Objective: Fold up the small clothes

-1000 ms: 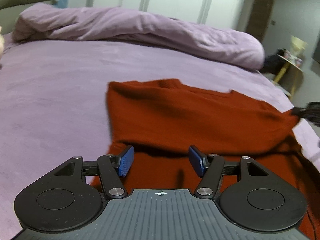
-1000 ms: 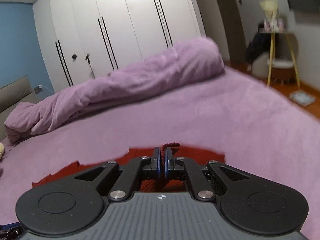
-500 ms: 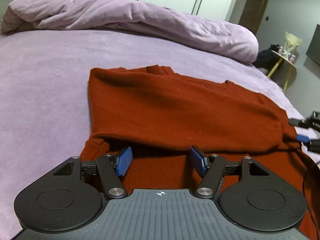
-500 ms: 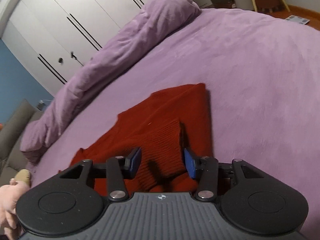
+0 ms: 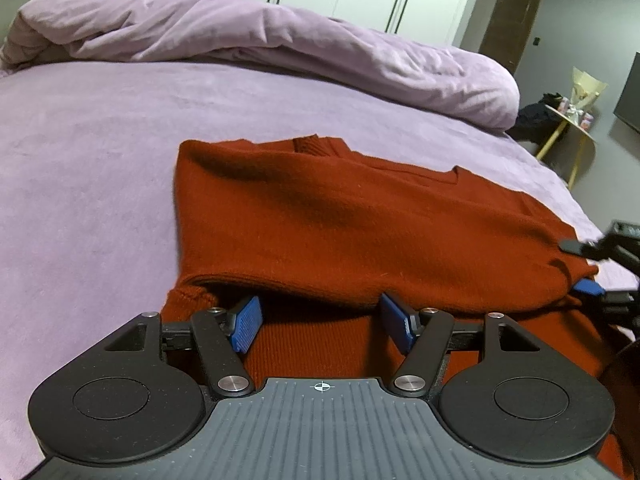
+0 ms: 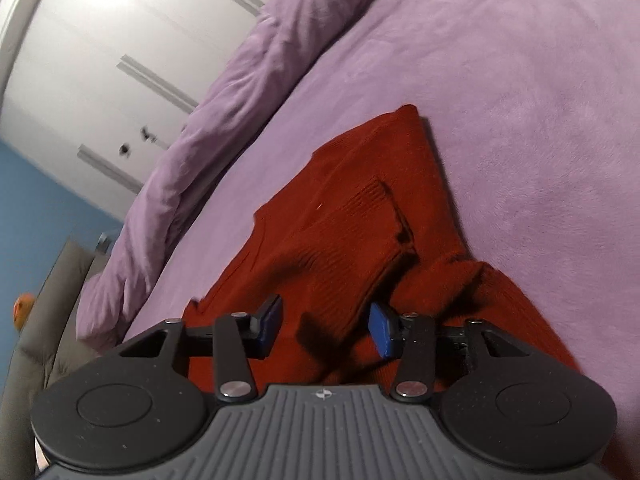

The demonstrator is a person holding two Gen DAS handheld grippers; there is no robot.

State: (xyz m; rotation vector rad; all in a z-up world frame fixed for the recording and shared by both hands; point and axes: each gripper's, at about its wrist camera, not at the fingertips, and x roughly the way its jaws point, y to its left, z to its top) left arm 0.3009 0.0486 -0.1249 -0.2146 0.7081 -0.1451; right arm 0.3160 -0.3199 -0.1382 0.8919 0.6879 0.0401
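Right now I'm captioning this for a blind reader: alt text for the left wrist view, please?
A red sweater, partly folded, lies on a purple bed. The left tongs stand open at its near edge, gripping nothing, with a rolled purple duvet behind.

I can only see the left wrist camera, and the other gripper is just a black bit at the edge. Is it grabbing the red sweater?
Observer: No. The right gripper is open, and its blue pads stand apart just above the red sweater without pinching any of it.
Child: Is anything folded over on that side?
Observer: Yes. A ribbed cuff lies on top of the sweater, so that sleeve is laid across the body.
Child: What's past the bed over there?
Observer: A small orange thing sits on the grey sofa. It is too blurred to name.
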